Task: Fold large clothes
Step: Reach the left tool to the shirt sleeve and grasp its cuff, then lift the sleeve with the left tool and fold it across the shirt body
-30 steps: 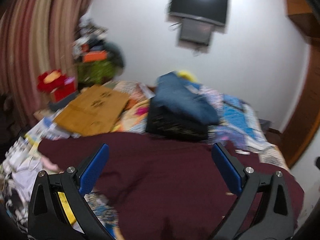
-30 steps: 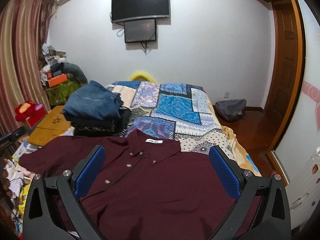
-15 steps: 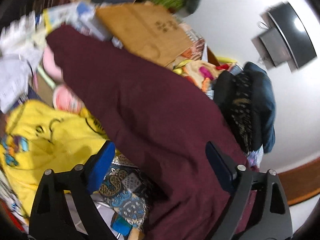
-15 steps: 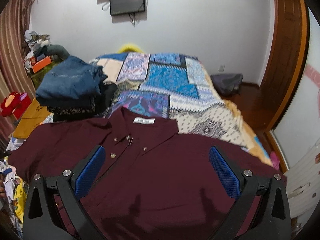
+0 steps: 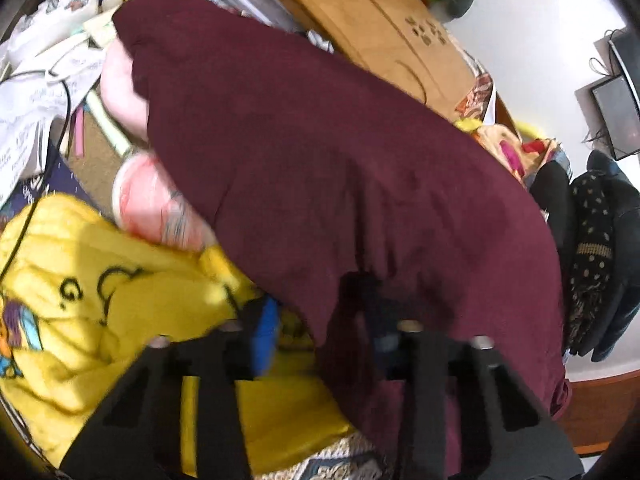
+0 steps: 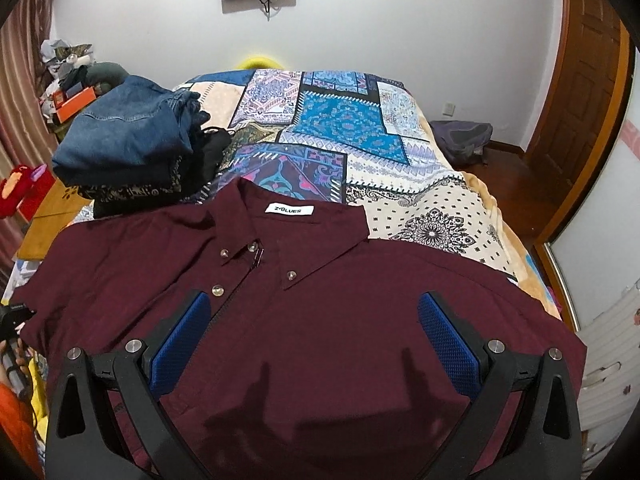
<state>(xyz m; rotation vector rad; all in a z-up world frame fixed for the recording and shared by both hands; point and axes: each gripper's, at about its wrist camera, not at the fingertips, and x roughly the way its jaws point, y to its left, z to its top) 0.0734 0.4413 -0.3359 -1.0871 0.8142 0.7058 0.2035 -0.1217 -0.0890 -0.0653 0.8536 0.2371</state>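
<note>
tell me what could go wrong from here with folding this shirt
The left gripper has just been closing at the hem of the maroon shirt; the blur hides whether the pads press the cloth, so it may slip out when lifted.

That edge hangs off the bed over a yellow garment, which could get pinched too.

The right gripper is open above the shirt, so a one-sided pull may skew it.

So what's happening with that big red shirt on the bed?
A person is folding the maroon shirt, which lies spread flat and buttoned on the patterned bed cover. The left hand-held gripper has just been closing at the shirt's side edge, which hangs off the bed; blur hides whether its pads press the cloth. The right hand-held gripper hovers wide open over the shirt's chest. Folded jeans sit stacked behind it.
</note>
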